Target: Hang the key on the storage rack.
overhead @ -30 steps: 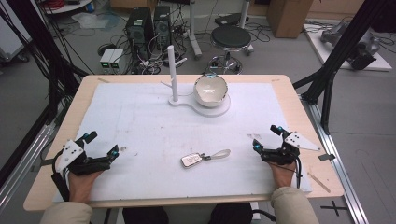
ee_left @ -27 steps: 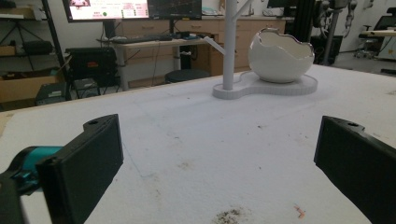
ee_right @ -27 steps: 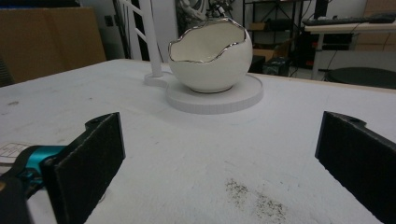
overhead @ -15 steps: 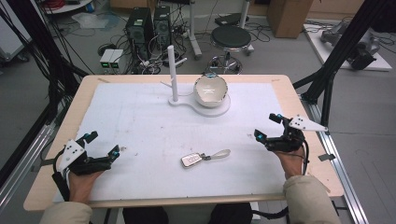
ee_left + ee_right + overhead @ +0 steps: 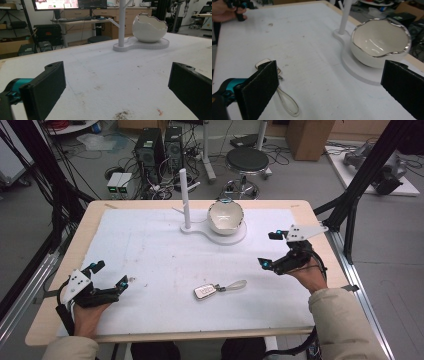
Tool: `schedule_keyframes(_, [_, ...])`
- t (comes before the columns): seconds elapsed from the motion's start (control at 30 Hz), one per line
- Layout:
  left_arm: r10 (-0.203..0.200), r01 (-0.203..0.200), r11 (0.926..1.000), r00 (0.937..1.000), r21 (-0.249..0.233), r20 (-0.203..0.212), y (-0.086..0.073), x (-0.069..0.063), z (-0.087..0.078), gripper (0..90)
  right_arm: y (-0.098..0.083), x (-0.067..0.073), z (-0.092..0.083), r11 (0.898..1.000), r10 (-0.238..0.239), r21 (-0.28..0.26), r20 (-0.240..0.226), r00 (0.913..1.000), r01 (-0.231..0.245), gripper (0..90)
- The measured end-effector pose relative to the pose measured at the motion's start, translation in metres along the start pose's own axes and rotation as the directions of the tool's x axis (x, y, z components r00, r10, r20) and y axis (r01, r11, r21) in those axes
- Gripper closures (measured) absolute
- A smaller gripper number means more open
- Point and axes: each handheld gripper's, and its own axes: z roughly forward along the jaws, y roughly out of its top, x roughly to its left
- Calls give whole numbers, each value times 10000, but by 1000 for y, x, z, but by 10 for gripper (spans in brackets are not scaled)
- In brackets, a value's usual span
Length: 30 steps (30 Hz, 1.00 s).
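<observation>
A white key fob (image 5: 205,291) with a pale strap loop (image 5: 235,284) lies on the white mat near the front centre. At the back stands a white eggshell-shaped bowl (image 5: 225,217) on a flat white stand (image 5: 239,237) with an upright post (image 5: 184,197). My left gripper (image 5: 110,273) rests open at the front left, with nothing between its jaws. My right gripper (image 5: 268,249) hangs open above the mat's right side, right of the fob. In the right gripper view, the fob (image 5: 262,63) sits partly behind one jaw and the bowl (image 5: 379,42) is ahead.
The white mat (image 5: 150,250) covers most of the wooden table (image 5: 90,217). In the left gripper view, the bowl (image 5: 149,28) and post (image 5: 122,22) stand far ahead over stained mat. Computers, cables and a stool (image 5: 247,159) lie on the floor beyond.
My right gripper has risen from the front right edge, moved forward and turned its jaws toward the table's middle. The left gripper, fob and bowl have stayed put.
</observation>
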Motion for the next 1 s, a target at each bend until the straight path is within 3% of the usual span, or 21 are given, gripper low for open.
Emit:
schedule_keyframes(0.13, [3, -3, 10000, 10000, 30, -7, 0, 0, 0, 17, 11, 2, 13, 9971, -464, 585, -486, 9977, 493, 6])
schedule_keyframes(0.3, [26, -26, 10000, 10000, 54, -10, 0, 0, 0, 17, 18, 3, 28, 9897, -710, 1162, -1131, 9911, 841, 6])
schedule_keyframes(0.37, [34, -35, 10000, 10000, 53, 17, 0, 0, 0, 17, 20, 4, 35, 9854, -724, 1424, -1479, 9863, 937, 6])
schedule_keyframes(0.5, [18, -19, 10000, 10000, 51, 14, 0, 0, 0, 17, 26, 8, 50, 9674, -943, 2105, -2169, 9716, 1409, 6])
schedule_keyframes(0.63, [-2, 2, 10000, 10000, 43, 0, 0, 0, 0, 17, 31, 13, 66, 9353, -1343, 2827, -2729, 9526, 2128, 6])
schedule_keyframes(0.87, [49, -49, 10000, 10000, 13, -17, 0, -1, 0, 17, 30, 20, 87, 8858, -1523, 3679, -3455, 9260, 2829, 6])
schedule_keyframes(1.0, [29, -29, 10000, 10000, -8, -22, 0, 0, 0, 17, 24, 24, 96, 8403, -1553, 4348, -3791, 9122, 3238, 6])
